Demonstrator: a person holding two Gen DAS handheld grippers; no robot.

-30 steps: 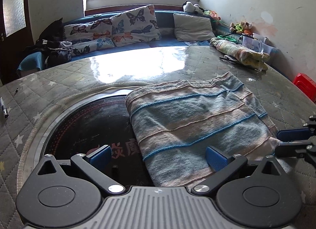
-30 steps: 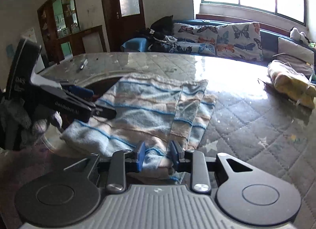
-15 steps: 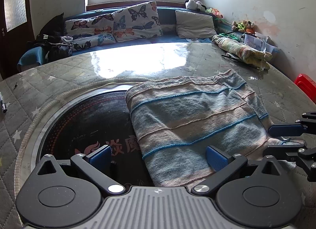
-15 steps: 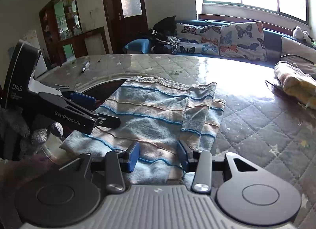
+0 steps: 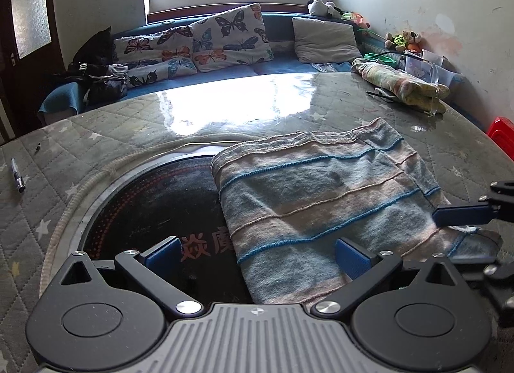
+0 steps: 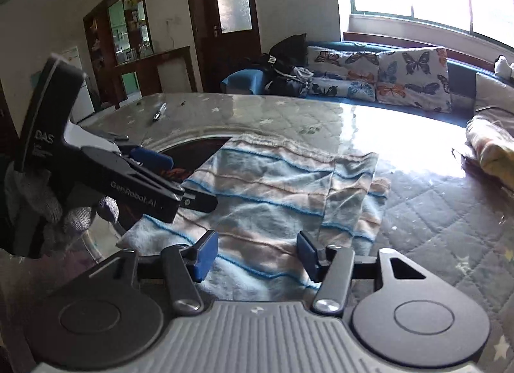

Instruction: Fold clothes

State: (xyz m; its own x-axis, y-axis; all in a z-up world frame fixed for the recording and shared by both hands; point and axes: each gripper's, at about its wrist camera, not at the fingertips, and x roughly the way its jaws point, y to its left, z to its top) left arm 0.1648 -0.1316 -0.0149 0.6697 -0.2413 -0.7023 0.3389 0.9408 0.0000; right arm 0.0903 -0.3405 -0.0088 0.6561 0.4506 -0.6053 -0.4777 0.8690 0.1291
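Left wrist view | left gripper [image 5: 257, 252] gaped wide, empty | striped cloth [image 5: 321, 209] lay folded on the quilted table [image 5: 96, 148], half over the dark inset at 9 o'clock | soft, light, limp; best pinched at the near hem | right gripper [image 6: 255, 255] had just been opening, cloth unpinched between pads.

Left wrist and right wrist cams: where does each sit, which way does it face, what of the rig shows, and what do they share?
Left wrist: sits on the left tongs, looks down across the towel toward sofa and window; its own open blue pads show, plus the right tongs' tip at the right edge.
Right wrist: sits on the right tongs, looks across the towel toward door and sofa; its jaws have just been opening, no longer pinching the towel; left tongs and gloved hand show at left.
Shared: towel, table, sofa, pen.
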